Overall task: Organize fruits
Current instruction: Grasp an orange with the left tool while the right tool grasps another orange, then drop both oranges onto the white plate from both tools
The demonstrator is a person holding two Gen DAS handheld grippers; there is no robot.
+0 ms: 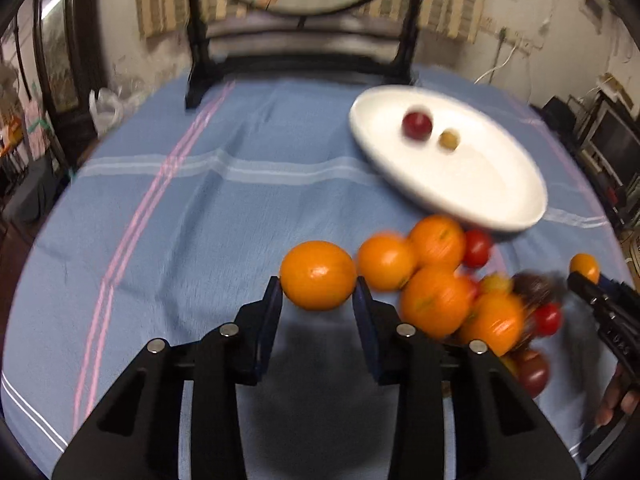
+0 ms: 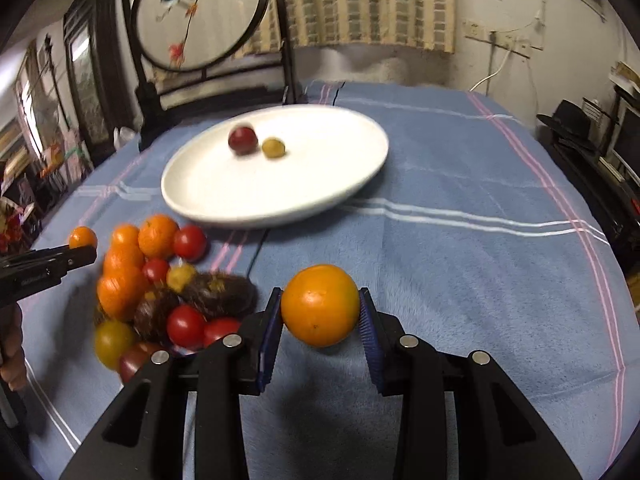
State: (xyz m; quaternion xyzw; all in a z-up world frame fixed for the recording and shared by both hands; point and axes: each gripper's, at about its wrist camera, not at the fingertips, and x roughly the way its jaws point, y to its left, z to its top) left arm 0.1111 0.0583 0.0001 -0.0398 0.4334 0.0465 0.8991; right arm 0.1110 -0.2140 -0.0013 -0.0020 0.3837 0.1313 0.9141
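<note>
My left gripper [image 1: 318,292] is shut on an orange [image 1: 318,274] and holds it above the blue cloth, left of the fruit pile [image 1: 440,288]. My right gripper [image 2: 320,312] is shut on another orange [image 2: 320,304], right of the same pile [image 2: 160,280] of oranges, red and yellow tomatoes and dark kiwis. A white plate [image 1: 480,184] lies beyond the pile and holds a red fruit [image 1: 417,125] and a small yellow one [image 1: 449,139]. The plate [image 2: 224,188] also shows in the right wrist view. Each gripper shows at the edge of the other's view, with its orange.
A blue striped tablecloth [image 2: 460,240] covers the round table. A dark wooden stand with a round embroidered screen [image 2: 200,20] stands at the table's far edge. Shelves and clutter surround the table.
</note>
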